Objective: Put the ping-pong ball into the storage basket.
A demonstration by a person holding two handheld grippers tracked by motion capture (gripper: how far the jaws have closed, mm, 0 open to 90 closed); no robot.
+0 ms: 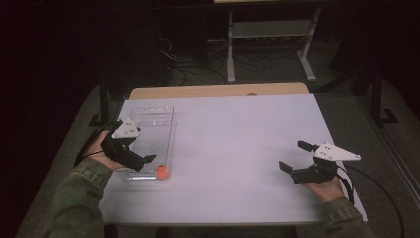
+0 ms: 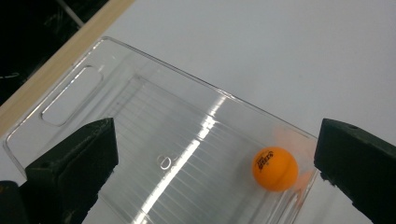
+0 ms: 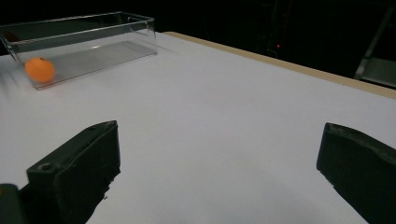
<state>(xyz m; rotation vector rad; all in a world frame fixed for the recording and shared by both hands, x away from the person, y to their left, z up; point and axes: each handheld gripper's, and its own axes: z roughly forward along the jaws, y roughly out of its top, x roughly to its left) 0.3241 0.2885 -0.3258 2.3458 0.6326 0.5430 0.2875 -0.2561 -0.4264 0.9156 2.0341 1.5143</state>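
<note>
Left gripper [image 1: 132, 150] jaws wide above clear tray [image 1: 163, 116]; orange ball [image 1: 162, 172] at tray's near corner. Right gripper [image 1: 297, 155] jaws wide, empty, over bare white table [image 1: 237, 139], dark room beyond.

The high view is dim overall: the white table top [image 1: 237, 148] is the one lit surface, evenly and softly bright, while the floor and the surroundings sink into near black with faint grain. Shadows on the table are weak and diffuse. The picture is soft, with low detail in the dark parts.

In the left gripper view the light is stronger; long white glare streaks run across the clear plastic tray [image 2: 140, 93], and the orange ball [image 2: 275, 169] is sharp, its print readable. The near jaws are slightly blurred.

The right gripper view shows the table evenly lit, the background black, the jaws soft-edged.
</note>
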